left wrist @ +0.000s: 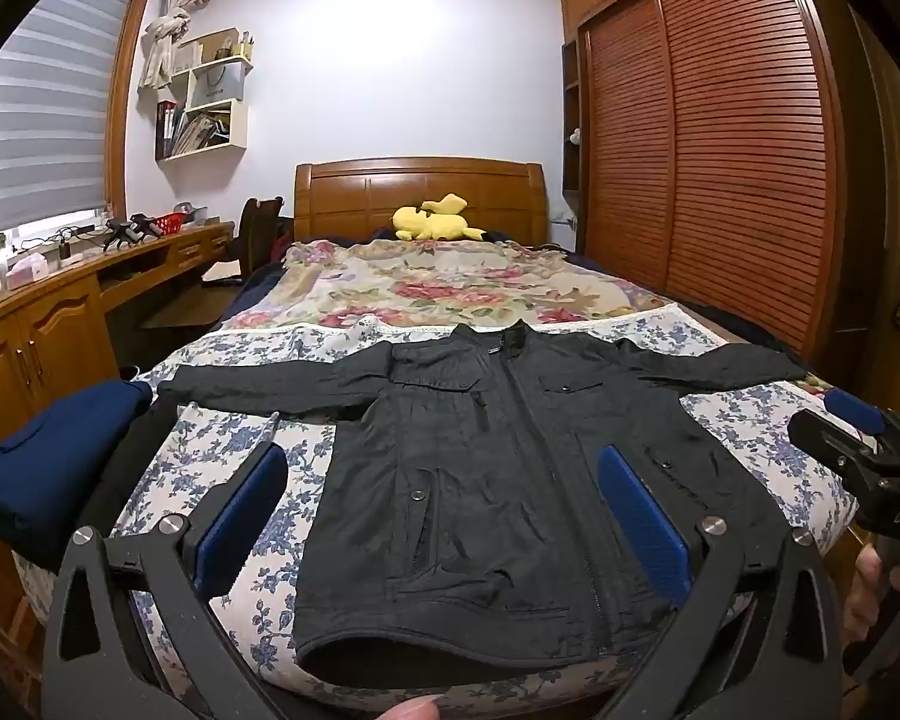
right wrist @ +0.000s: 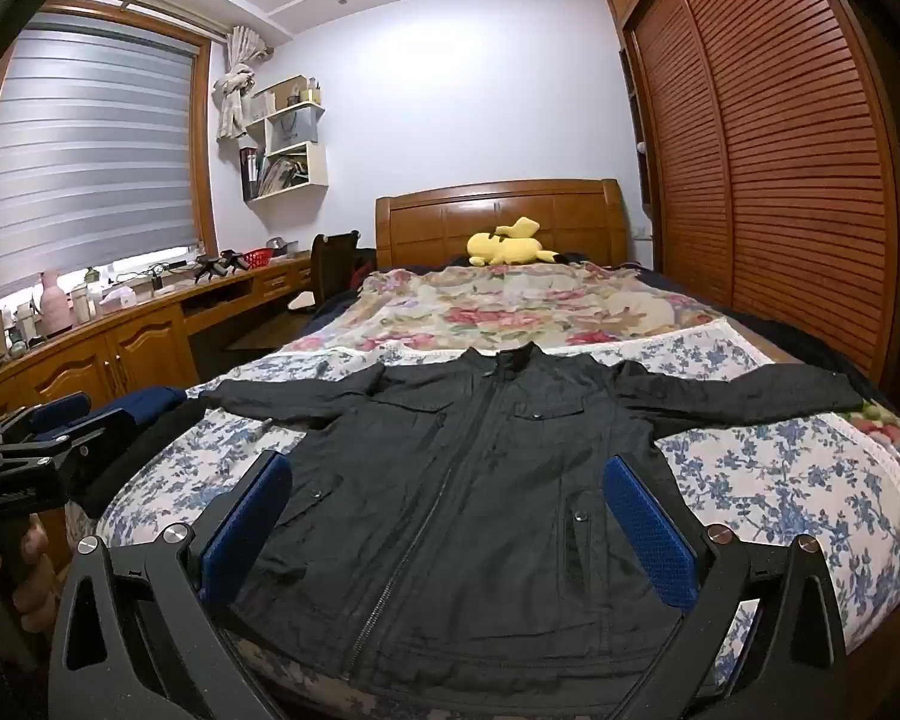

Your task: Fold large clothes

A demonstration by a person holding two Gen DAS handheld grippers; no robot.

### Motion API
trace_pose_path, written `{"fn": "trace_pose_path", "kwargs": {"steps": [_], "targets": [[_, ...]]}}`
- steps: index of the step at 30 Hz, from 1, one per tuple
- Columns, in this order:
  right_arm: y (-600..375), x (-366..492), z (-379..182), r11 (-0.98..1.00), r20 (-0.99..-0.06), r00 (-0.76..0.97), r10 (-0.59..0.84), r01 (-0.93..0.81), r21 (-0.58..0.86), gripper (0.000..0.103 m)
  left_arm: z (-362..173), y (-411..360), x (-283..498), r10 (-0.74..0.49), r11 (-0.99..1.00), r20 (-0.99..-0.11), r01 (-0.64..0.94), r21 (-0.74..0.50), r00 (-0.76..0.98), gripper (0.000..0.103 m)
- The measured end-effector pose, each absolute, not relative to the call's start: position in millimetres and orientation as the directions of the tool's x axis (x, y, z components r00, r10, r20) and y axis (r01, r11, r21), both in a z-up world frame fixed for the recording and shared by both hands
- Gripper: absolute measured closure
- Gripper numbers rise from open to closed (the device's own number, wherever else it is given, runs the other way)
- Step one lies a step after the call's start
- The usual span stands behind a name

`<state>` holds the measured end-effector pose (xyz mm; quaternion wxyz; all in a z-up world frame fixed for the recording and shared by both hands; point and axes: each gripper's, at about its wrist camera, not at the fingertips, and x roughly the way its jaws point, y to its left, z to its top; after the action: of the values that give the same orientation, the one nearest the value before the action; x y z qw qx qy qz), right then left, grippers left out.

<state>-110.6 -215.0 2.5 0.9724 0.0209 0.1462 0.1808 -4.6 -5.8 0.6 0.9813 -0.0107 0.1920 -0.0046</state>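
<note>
A black zip jacket (left wrist: 486,480) lies flat, front up, on the foot of the bed, sleeves spread left and right, collar toward the headboard. It also shows in the right wrist view (right wrist: 462,498). My left gripper (left wrist: 444,510) is open and empty, hovering above the jacket's hem near the bed's foot edge. My right gripper (right wrist: 450,516) is open and empty too, above the lower jacket. The right gripper shows at the right edge of the left wrist view (left wrist: 864,450). The left gripper shows at the left edge of the right wrist view (right wrist: 48,438).
The bed has a blue floral sheet (left wrist: 240,450) and a flowered blanket (left wrist: 438,288) further up. Folded dark blue clothing (left wrist: 48,462) lies at the bed's left corner. A yellow plush toy (left wrist: 432,219) sits by the headboard. A wooden desk (left wrist: 60,312) runs left; slatted wardrobe doors (left wrist: 720,150) stand right.
</note>
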Motion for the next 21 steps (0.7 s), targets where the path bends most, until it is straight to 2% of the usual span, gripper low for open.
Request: {"fn": "trace_pose_path", "kwargs": {"steps": [21], "targets": [[-214.9,-110.8,2.6,0.933,-0.273,0.893,0.359,-0.346,0.096,0.0,4.2,-9.2,-7.0,-0.018,1.0,-0.369,0.01,-0.022,0.929,0.0]]}}
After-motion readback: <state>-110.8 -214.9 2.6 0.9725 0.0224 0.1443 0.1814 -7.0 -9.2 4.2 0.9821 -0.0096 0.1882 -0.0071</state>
